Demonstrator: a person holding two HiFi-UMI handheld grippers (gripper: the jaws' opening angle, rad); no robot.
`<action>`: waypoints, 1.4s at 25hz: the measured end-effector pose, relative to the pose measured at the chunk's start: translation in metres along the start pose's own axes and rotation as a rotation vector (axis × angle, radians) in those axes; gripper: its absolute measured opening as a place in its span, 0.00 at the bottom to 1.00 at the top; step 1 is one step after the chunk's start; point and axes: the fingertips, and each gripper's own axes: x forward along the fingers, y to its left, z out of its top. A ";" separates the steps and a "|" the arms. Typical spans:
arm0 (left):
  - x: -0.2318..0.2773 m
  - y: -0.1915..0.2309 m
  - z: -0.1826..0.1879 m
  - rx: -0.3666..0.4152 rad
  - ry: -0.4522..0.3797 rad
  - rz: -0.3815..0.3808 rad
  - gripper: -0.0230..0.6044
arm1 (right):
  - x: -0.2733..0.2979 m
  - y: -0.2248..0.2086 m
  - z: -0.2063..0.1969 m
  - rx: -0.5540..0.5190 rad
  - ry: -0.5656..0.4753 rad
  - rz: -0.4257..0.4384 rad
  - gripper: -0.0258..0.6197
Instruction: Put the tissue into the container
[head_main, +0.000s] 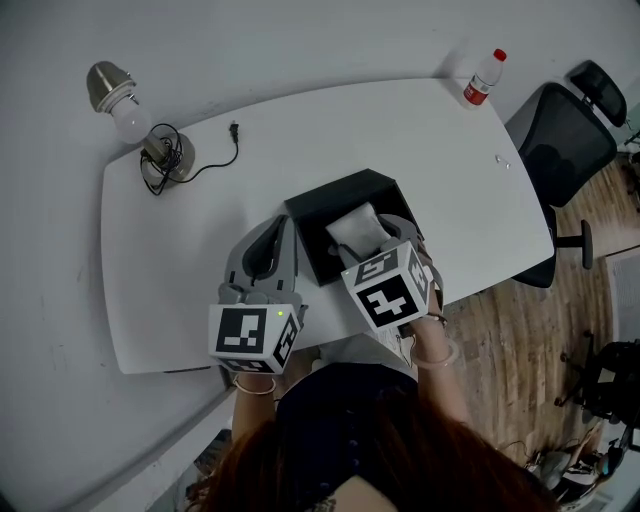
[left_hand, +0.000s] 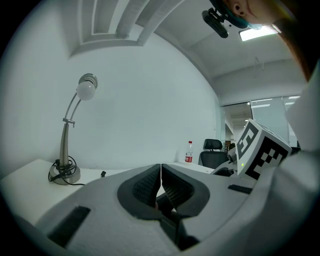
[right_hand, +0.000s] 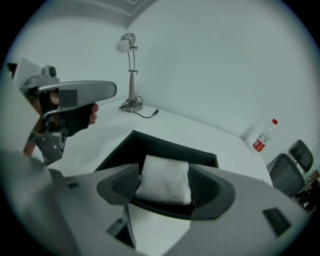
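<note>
A white tissue pack (head_main: 352, 222) (right_hand: 164, 175) is clamped between the jaws of my right gripper (head_main: 372, 240) (right_hand: 165, 184), which is shut on it. The pack hangs just over the open top of the black box container (head_main: 335, 188) (right_hand: 150, 142) in the middle of the white table (head_main: 440, 160). My left gripper (head_main: 270, 232) (left_hand: 160, 181) sits beside the container's left side with its jaws shut together and nothing between them. In the right gripper view the left gripper (right_hand: 75, 95) shows at the far left.
A silver desk lamp (head_main: 125, 100) (left_hand: 75, 130) (right_hand: 129, 45) with a coiled cord stands at the table's back left. A red-capped bottle (head_main: 485, 75) (right_hand: 264, 135) stands at the back right corner. A black office chair (head_main: 560, 140) is beyond the table's right edge.
</note>
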 end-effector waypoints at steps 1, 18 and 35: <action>-0.003 -0.002 0.001 0.003 -0.002 0.001 0.08 | -0.003 0.000 0.000 -0.003 -0.013 -0.008 0.54; -0.062 -0.040 0.016 0.064 -0.048 -0.007 0.08 | -0.077 0.010 -0.004 -0.033 -0.215 -0.211 0.20; -0.137 -0.091 0.025 0.112 -0.100 -0.025 0.08 | -0.159 0.047 -0.021 -0.069 -0.381 -0.272 0.11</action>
